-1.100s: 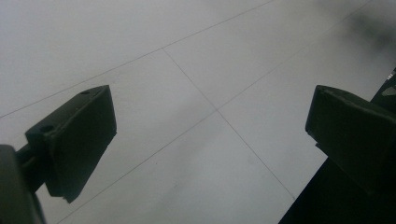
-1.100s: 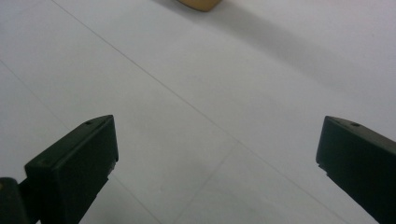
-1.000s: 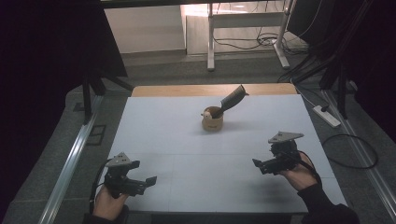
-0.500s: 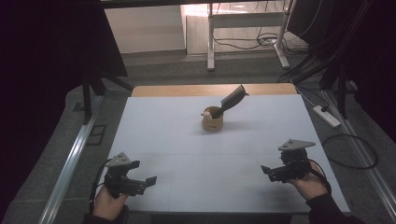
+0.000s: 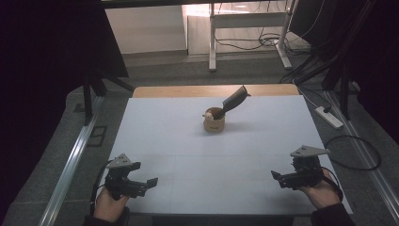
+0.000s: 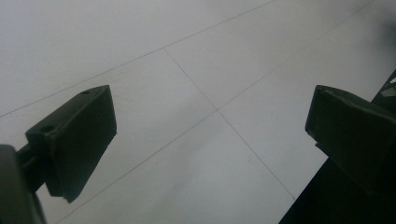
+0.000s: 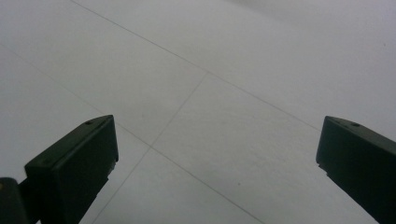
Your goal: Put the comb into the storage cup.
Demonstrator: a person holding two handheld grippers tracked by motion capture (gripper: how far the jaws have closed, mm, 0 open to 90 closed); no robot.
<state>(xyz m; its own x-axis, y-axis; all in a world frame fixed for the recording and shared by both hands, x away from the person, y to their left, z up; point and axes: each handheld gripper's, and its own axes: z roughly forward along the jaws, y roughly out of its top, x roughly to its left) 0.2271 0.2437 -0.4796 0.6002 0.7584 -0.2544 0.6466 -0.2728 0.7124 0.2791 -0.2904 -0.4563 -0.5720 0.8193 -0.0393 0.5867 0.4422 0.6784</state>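
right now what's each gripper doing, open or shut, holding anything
Left gripper: open, fingers spread wide, holding nothing, low over the white table.
Right gripper: open, fingers spread wide, holding nothing.

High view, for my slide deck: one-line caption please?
Two open claws, left and right, rest at the near edge of a white table; a comb leans in a wooden cup.

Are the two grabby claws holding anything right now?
No. The left gripper and the right gripper are both open with only bare table between their jaws. The cup with the comb stands far off.
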